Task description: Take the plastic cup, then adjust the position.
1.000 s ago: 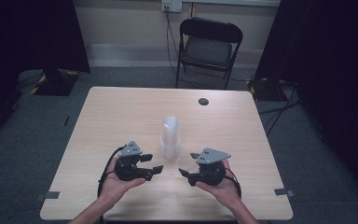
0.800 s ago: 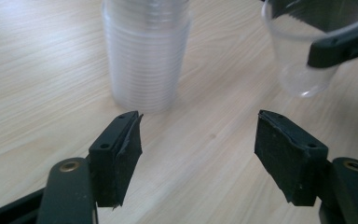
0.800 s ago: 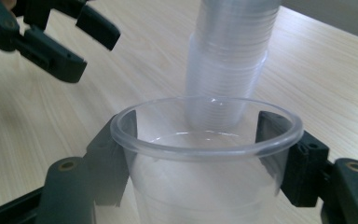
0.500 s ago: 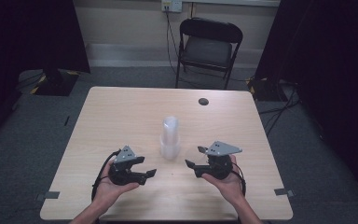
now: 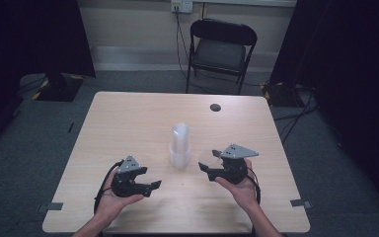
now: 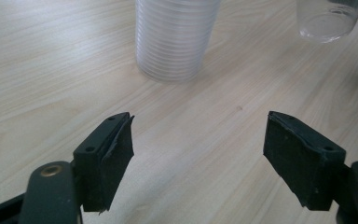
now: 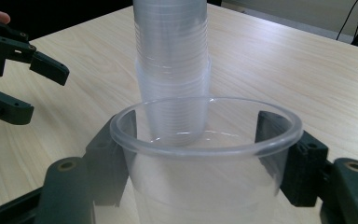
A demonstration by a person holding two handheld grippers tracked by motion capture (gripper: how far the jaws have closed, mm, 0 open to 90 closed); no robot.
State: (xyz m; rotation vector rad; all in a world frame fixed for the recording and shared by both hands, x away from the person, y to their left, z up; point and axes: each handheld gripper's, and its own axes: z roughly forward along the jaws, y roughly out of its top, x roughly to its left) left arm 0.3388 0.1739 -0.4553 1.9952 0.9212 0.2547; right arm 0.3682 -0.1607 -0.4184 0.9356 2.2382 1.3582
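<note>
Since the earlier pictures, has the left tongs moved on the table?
Yes. The left tongs went down-left in the high view, away from the tall stack of clear plastic cups.

Clear cup (image 7: 205, 154) betw. own jaws, cup stack (image 7: 171, 70) behind, table (image 7: 284, 60).

Dim, murky high view w/ dark edges; gripper views brighter, sharp, soft shadows.

A single clear plastic cup (image 7: 205, 154) stands upright, mouth up, clamped between the jaws of the right claw (image 7: 200, 163). Just beyond that claw, a tall stack of clear ribbed cups (image 5: 180, 145) stands upright on the bench (image 5: 128, 123), ahead of the open left claw (image 6: 198, 154).
</note>
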